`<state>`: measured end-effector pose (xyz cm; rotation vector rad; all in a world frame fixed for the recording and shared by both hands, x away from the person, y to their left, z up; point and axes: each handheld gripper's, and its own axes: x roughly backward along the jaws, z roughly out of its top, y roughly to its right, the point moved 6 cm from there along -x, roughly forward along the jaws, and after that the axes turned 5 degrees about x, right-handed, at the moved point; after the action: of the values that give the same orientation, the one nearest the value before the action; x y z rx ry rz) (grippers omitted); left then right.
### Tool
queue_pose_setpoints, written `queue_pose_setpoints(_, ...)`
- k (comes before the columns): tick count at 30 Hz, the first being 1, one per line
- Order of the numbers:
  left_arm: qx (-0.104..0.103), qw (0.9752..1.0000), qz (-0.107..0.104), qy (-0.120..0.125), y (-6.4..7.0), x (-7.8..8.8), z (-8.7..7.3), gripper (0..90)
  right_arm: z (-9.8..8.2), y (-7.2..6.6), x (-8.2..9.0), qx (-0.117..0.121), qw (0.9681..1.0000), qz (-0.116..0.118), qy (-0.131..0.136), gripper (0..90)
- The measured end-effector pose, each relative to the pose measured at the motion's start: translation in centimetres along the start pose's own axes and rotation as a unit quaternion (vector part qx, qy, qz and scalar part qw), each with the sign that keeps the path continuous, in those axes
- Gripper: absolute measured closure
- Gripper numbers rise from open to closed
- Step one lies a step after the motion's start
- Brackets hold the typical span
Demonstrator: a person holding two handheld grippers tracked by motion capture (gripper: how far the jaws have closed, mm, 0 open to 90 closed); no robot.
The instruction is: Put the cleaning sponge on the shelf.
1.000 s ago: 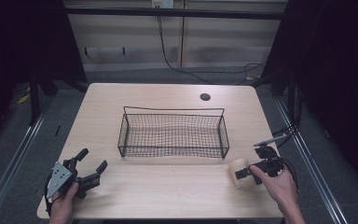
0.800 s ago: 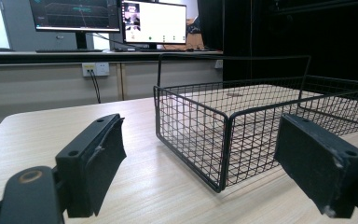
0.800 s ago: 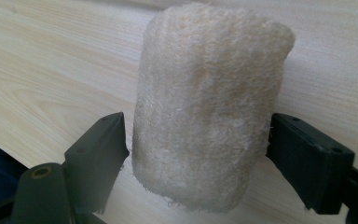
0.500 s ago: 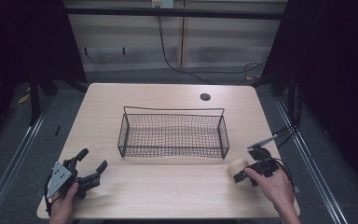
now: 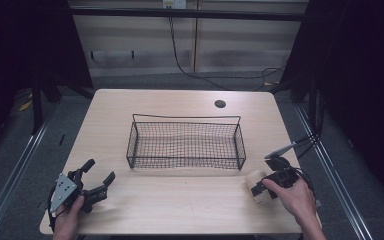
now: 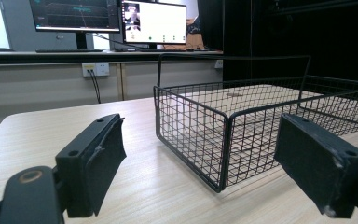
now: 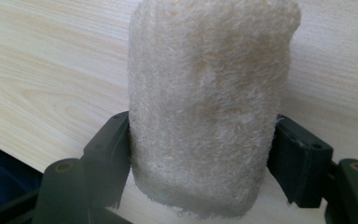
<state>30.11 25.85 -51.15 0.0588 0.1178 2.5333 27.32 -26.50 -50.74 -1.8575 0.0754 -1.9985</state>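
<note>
A rolled beige towel point(image 5: 255, 184) lies on the wooden table point(image 5: 180, 205) near the front right, just right of the basket's near corner. My right gripper point(image 5: 266, 186) is shut on it; in the right gripper view both black jaws press the sides of the fuzzy towel roll point(image 7: 205, 93). A black wire basket point(image 5: 185, 119) stands empty at the table's middle. At the front left, held in a hand, my left gripper point(image 5: 100, 170) is open with nothing between its jaws. The left gripper view looks between these wide-apart jaws at the basket's near corner point(image 6: 223, 140).
A round cable hole point(image 5: 220, 104) sits in the tabletop behind the basket. Cables run off the right edge to the floor. Monitors point(image 6: 116, 21) stand on a desk beyond the table's far side. Bare wood lies between the two grippers.
The right hand and its gripper have shifted slightly toward the table's near edge, keeping the towel roll. The left gripper has stayed where it was.
</note>
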Motion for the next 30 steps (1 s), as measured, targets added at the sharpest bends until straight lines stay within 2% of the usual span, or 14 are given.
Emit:
queue_pose_setpoints(10, 0.000, 1.0000, 0.000, 0.000, 0.0, 0.0, 0.0, 15.6, 0.0, -0.4, 1.3, 0.002, 0.9999, 0.002, -0.011, 29.0)
queue_pose_setpoints(14, 0.000, 1.0000, 0.000, 0.000, 0.0, 0.0, 0.0, 15.6, 0.2, -0.6, 1.9, 0.008, 0.9999, 0.011, -0.005, 29.0)
queue_pose_setpoints(16, 0.000, 1.0000, 0.000, 0.000, 0.0, 0.0, 0.0, 15.6, 0.2, -0.6, 2.0, 0.009, 0.9999, 0.010, -0.003, 29.0)
queue_pose_setpoints(17, 0.000, 1.0000, 0.000, 0.000, 0.0, 0.0, 0.0, 15.6, 0.2, -0.6, 2.3, 0.009, 0.9999, 0.002, -0.005, 29.1)
queue_pose_setpoints(27, 0.000, 1.0000, 0.000, 0.000, 0.0, 0.0, 0.0, 15.6, 0.4, -0.9, 2.9, 0.013, 0.9999, 0.007, -0.008, 29.1)
queue_pose_setpoints(29, 0.000, 1.0000, 0.000, 0.000, 0.0, 0.0, 0.0, 15.6, 0.5, -1.0, 3.1, 0.013, 0.9998, 0.015, -0.003, 29.2)
queue_pose_setpoints(30, 0.000, 1.0000, 0.000, 0.000, 0.0, 0.0, 0.0, 15.6, 0.6, -1.0, 3.3, 0.015, 0.9998, 0.010, 0.000, 29.1)
